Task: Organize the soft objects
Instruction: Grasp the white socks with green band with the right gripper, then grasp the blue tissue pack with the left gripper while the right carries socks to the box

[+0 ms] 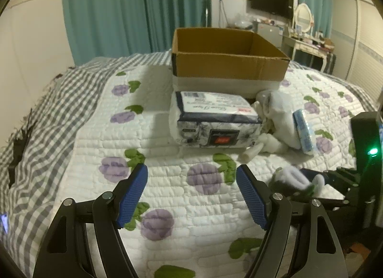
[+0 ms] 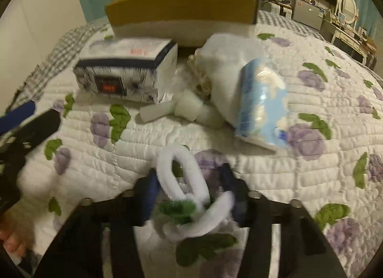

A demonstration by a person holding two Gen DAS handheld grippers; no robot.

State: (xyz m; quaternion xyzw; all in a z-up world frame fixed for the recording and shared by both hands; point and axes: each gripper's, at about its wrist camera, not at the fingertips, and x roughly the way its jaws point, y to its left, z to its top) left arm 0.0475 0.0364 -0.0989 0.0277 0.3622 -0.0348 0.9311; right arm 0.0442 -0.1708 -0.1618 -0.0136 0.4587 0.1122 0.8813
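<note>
Right gripper point(image 2: 189, 191) clamped on fuzzy loop point(image 2: 182, 177) — light, squashy, grip mid-coil; left gripper point(image 1: 191, 196) agape — box point(image 1: 227, 62) ahead.

White-green fuzzy loops point(image 2: 191, 189) on quilt point(image 2: 263, 170)

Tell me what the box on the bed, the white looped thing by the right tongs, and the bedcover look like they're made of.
Box: brown corrugated cardboard, matte, with raw cut edges and a pale band along its base.
White looped thing: fuzzy, likely chenille stems twisted with green; blur leaves it open.
Bedcover: quilted cotton-like fabric, stitched into puffy rows and printed with purple flowers.
</note>
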